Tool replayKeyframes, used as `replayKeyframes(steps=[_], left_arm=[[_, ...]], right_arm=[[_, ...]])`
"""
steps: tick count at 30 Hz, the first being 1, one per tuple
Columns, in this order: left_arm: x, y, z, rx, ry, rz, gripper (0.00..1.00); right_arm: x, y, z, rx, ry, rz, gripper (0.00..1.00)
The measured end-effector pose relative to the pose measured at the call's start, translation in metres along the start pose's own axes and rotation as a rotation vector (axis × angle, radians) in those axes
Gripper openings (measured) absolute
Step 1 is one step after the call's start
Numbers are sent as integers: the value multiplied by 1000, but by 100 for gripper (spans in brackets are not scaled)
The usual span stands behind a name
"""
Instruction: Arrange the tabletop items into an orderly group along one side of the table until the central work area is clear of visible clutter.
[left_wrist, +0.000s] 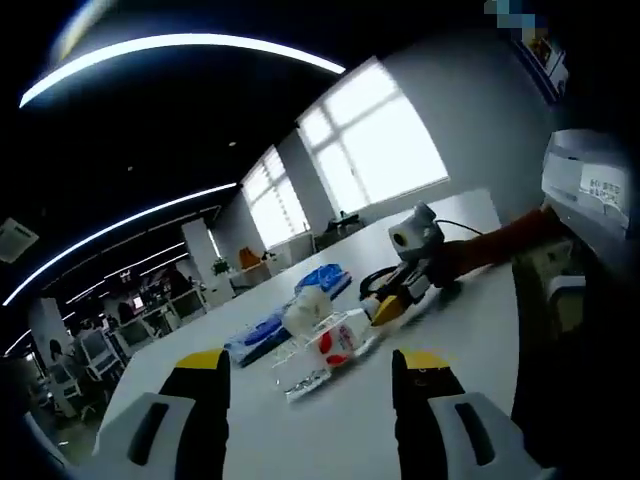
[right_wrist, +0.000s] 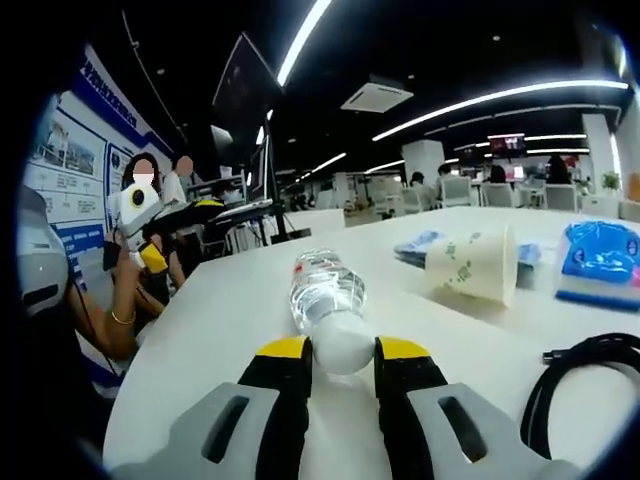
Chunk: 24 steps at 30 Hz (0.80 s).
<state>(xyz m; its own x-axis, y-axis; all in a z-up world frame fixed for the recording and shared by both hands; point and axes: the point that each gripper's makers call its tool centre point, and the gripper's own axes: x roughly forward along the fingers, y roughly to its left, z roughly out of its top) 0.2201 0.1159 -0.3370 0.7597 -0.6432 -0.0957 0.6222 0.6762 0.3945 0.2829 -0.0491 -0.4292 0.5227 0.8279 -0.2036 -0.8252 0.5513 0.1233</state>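
Observation:
A clear plastic water bottle (right_wrist: 325, 285) lies on its side on the white table (right_wrist: 220, 320). My right gripper (right_wrist: 342, 350) is shut on the bottle's white cap. In the left gripper view the same bottle (left_wrist: 325, 350), with a red label, lies ahead, and the right gripper (left_wrist: 385, 310) holds its end from the right. My left gripper (left_wrist: 312, 365) hovers above the table with its jaws wide open and nothing between them. A paper cup (right_wrist: 475, 262) lies tipped over beside the bottle. Blue packets (right_wrist: 600, 255) lie behind it.
A coiled black cable (right_wrist: 585, 375) rests on the table at the right. The cup (left_wrist: 305, 305), blue packets (left_wrist: 325, 278) and cable (left_wrist: 385, 275) cluster mid-table. A person's arm (right_wrist: 110, 320) is at the table's left edge. Desks and chairs fill the room behind.

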Motion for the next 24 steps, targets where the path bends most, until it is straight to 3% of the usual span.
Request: replayKeyframes(steps=[2,4,8,11,16,20,24], left_arm=[[6,8,-3,-12,11,-9,64],[12,12,-7,-13,40,-62,62],[23,31,-3,-21,58,-76,59],[30,34,0,-23,65,-104,59],[42,31,0,-1,82,-141,59],[55,16,-15,39,150,-270,58],[72,17,-29,57,190,-268,57]], right_arm=[[0,0,0,2,0,0,22],[0,0,0,3,2,-1,22],[0,0,-1,2,5,-5,22],[0,1,-1,1,5,-5,22],[0,1,-1,0,7,-4,22],[0,1,0,0,9,-6,22],[0,1,0,2,9,-8,22]])
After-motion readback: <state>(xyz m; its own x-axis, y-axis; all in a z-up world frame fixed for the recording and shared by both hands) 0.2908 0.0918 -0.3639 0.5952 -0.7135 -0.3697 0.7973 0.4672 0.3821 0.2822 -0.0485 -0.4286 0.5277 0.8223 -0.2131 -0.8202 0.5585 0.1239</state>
